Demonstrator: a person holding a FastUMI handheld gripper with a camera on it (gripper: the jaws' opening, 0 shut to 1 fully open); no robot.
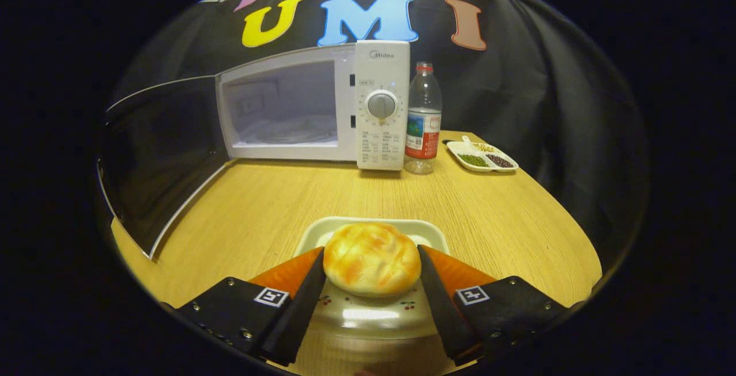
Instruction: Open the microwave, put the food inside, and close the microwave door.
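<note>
A round golden bun (371, 267) lies on a white plate (374, 226) on the wooden table, close in front of me. My gripper (368, 261) has a finger against each side of the bun and is shut on it. Beyond the plate, at the back of the table, stands the white microwave (382, 106). Its dark door (161, 152) is swung wide open to the left. The cavity (282, 106) shows a glass turntable and nothing else.
A clear water bottle (424, 120) with a red label stands right beside the microwave's control panel. Further right lies a white divided tray (482, 156) of beans and grains. Bare wooden table (276, 203) lies between the plate and the microwave.
</note>
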